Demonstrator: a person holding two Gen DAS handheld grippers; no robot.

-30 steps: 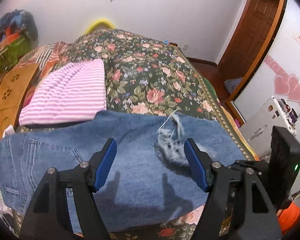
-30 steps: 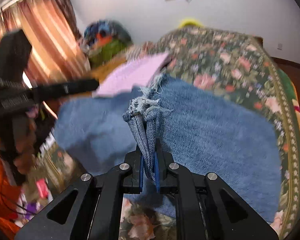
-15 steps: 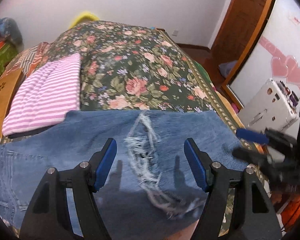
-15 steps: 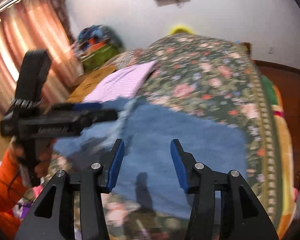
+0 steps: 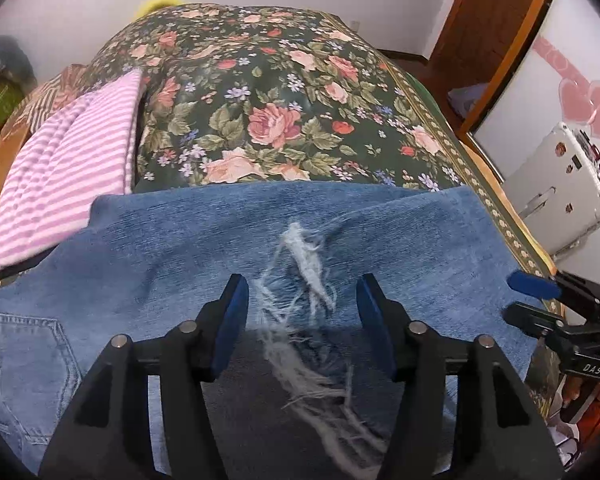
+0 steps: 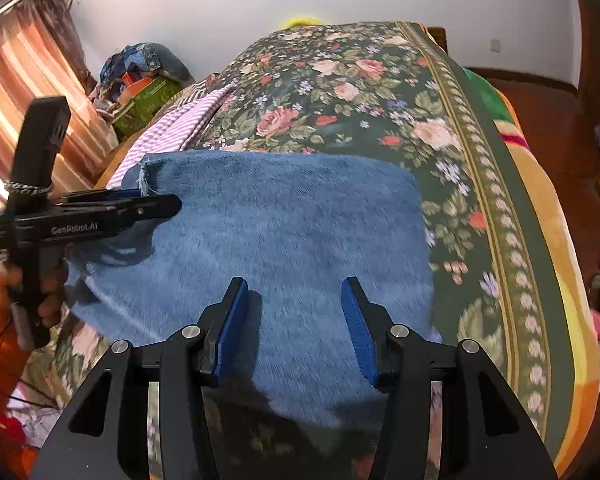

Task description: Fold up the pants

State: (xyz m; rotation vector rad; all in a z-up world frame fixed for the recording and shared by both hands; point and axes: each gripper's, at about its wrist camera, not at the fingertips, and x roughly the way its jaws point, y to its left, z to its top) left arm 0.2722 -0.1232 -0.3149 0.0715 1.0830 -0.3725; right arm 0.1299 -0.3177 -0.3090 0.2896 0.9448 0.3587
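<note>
One pair of folded jeans (image 5: pixel 180 264) lies on the flowered bed (image 5: pixel 284 92) beside one striped cloth (image 5: pixel 72 164), under two empty, wide-spread tongs: left tongs (image 5: pixel 300 312) and right tongs (image 6: pixel 292 320).

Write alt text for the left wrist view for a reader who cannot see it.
Open left tongs hover over blue jeans laid across a floral bedspread, the frayed hem lying between the blue pads. A pink striped garment lies folded at the left, and the right tongs, also open, reach in from the right edge.
</note>
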